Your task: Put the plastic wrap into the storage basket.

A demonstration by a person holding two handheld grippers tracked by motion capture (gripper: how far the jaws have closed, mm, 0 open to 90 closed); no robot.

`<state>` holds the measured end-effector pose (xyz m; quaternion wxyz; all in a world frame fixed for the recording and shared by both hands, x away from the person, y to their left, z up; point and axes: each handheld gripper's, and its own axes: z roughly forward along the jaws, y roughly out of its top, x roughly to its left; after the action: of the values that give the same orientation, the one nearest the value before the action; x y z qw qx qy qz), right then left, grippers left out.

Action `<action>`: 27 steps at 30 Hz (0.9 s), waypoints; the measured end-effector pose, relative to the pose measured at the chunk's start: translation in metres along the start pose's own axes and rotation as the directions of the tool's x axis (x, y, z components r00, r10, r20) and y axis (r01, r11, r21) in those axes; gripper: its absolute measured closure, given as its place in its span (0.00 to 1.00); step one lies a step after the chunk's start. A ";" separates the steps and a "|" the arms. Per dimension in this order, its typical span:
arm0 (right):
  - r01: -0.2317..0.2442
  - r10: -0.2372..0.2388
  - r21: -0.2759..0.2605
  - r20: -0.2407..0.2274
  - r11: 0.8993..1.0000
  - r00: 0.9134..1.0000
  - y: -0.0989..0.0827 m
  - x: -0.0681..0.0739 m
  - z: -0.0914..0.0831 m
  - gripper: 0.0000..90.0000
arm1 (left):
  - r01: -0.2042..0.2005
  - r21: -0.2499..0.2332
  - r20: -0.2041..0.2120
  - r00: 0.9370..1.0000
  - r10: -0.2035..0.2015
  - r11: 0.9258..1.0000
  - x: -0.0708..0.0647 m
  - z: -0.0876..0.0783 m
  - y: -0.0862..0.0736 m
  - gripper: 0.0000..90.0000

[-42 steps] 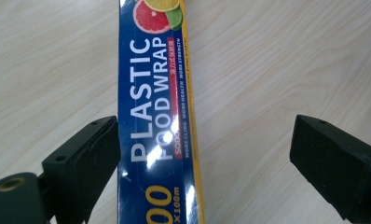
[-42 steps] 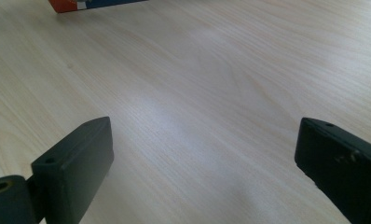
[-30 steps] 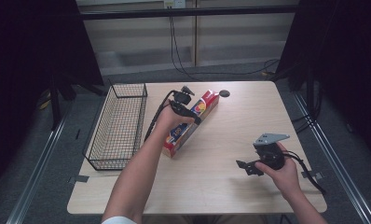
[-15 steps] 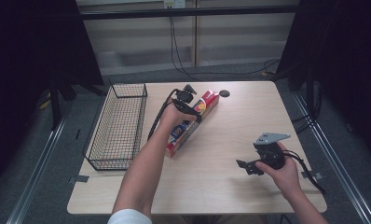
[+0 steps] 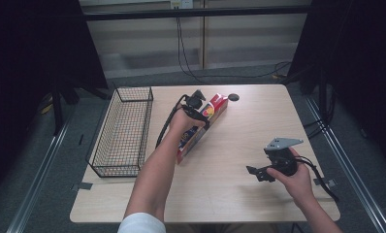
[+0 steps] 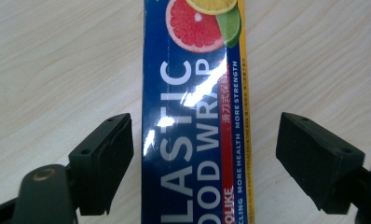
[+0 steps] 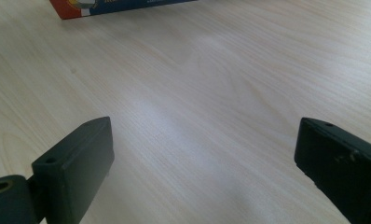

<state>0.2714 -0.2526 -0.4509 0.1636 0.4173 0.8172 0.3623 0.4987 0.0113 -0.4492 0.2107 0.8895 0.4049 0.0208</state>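
Lengthwise between the spread jaws of the left gripper (image 6: 202,158) lies a glossy blue plastic-wrap box (image 6: 195,116) — long, rectangular, on the pale wood-grain table (image 6: 58,70), a gap either side. Well apart, the right gripper (image 7: 202,163) hangs wide open and empty — a wire basket (image 5: 120,133) sits left of the box.

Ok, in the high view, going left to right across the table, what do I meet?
Wire basket → left hand-held gripper, open over the plastic wrap box → small black disc → right hand-held gripper, open above bare table.
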 end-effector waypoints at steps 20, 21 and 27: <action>0.003 -0.003 -0.003 -0.001 1.000 1.000 0.000 -0.001 -0.002 0.05 | -0.014 0.108 -0.043 0.999 0.018 0.994 0.000 0.009 0.006 0.46; 0.004 -0.004 -0.002 -0.003 1.000 1.000 0.000 -0.001 -0.001 0.05 | -0.010 0.139 -0.045 0.999 0.017 0.990 -0.001 0.007 0.006 0.46; 0.004 -0.004 -0.006 0.000 1.000 1.000 0.000 -0.001 -0.001 0.06 | 0.011 0.173 -0.051 0.999 -0.002 0.985 -0.004 -0.001 0.002 0.47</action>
<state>0.2718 -0.2536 -0.4503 0.1654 0.4152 0.8170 0.3643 0.4973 0.0070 -0.4466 0.1222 0.9024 0.4131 0.0072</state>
